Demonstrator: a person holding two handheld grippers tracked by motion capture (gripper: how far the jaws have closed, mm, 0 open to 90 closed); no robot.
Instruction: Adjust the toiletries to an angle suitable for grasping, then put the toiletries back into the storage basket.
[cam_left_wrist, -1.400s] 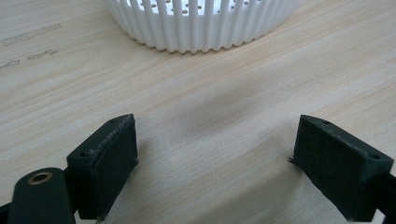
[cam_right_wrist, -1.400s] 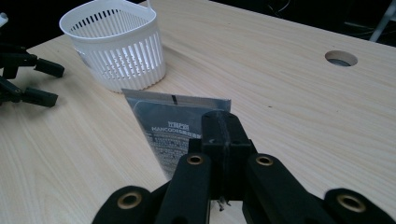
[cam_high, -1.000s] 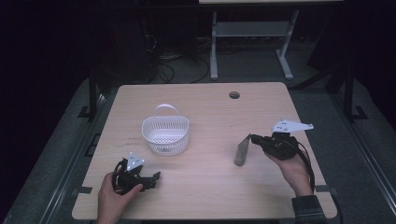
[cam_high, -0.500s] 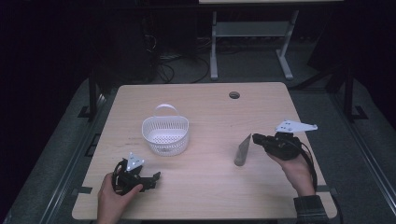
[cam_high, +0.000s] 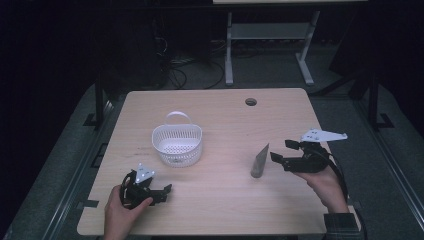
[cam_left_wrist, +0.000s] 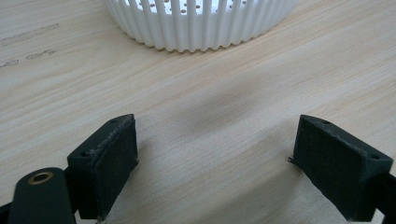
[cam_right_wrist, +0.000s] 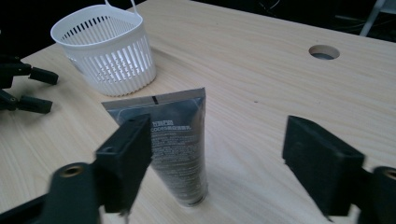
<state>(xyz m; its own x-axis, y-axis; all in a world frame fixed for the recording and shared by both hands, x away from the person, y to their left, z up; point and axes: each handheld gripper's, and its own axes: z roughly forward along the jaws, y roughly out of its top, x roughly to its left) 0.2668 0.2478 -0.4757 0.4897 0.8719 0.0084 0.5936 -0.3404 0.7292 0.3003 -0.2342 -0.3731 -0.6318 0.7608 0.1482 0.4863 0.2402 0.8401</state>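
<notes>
the right gripper (cam_high: 278, 151) has just been opening its jaws, releasing the grey tube (cam_high: 259, 161) to stand cap-down on the table (cam_high: 225, 210) right of the white basket (cam_high: 177, 144), so next it should likely retreat gently, while the left gripper (cam_high: 166, 192) rests open.

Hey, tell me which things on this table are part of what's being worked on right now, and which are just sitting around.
In the job:
- dark tube, standing on its cap
- right tool, jaws just opened, nothing pressed between them

Lying about:
- white slotted basket, nothing visible inside
- left tool, open, resting near the basket
- round hole in the table
</notes>
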